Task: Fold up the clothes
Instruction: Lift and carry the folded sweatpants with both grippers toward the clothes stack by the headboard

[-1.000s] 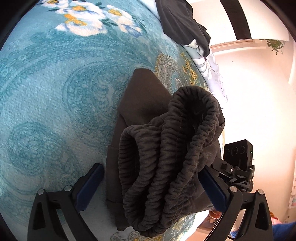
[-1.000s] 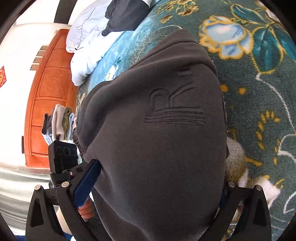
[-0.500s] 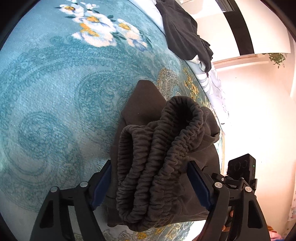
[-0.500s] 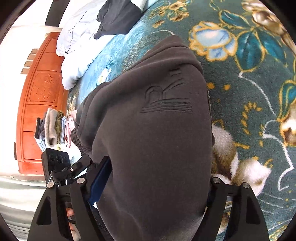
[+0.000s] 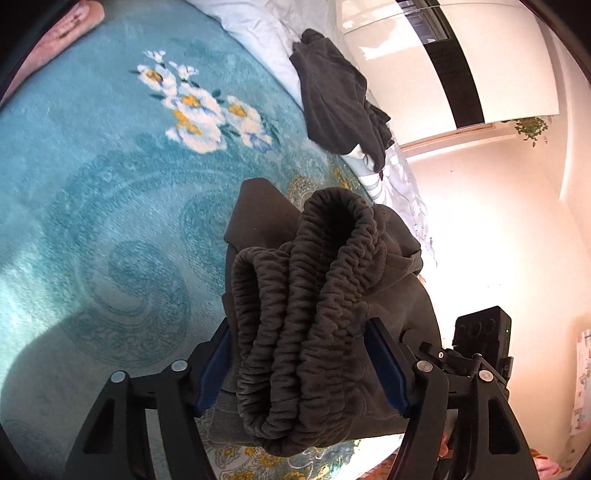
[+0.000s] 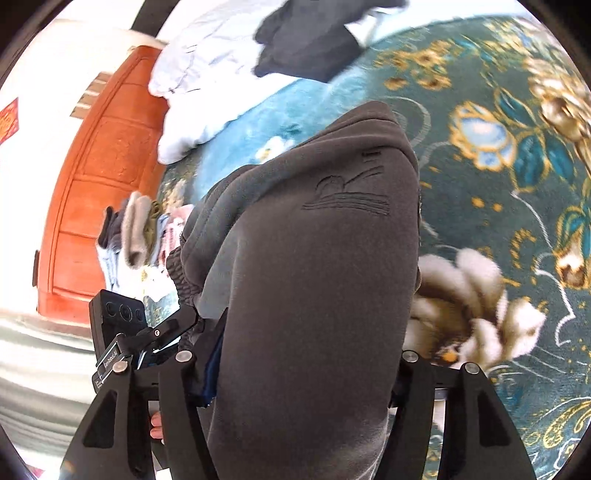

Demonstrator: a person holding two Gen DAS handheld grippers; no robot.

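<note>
Dark grey sweatpants [image 5: 317, 295], folded into a thick bundle, rest on a teal floral blanket [image 5: 110, 206]. My left gripper [image 5: 303, 369] is shut on the bunched elastic waistband end, which bulges up between its blue pads. In the right wrist view the same sweatpants [image 6: 317, 280] show a smooth face with an embossed logo, and my right gripper [image 6: 303, 373] is shut on that side of the fold. The cloth hides the right gripper's pads. The two grippers face each other across the bundle, and each camera sees the other's body.
A crumpled black garment [image 5: 340, 107] lies on white bedding [image 5: 258, 29] at the far end of the bed. A stack of folded clothes [image 6: 136, 232] sits by an orange wooden cabinet [image 6: 92, 192]. A hand [image 6: 157, 424] shows below the left gripper.
Both grippers have closed in on the bundle and squeezed it narrower. Both have drawn back and up, so more of the bed shows beyond the pants.
</note>
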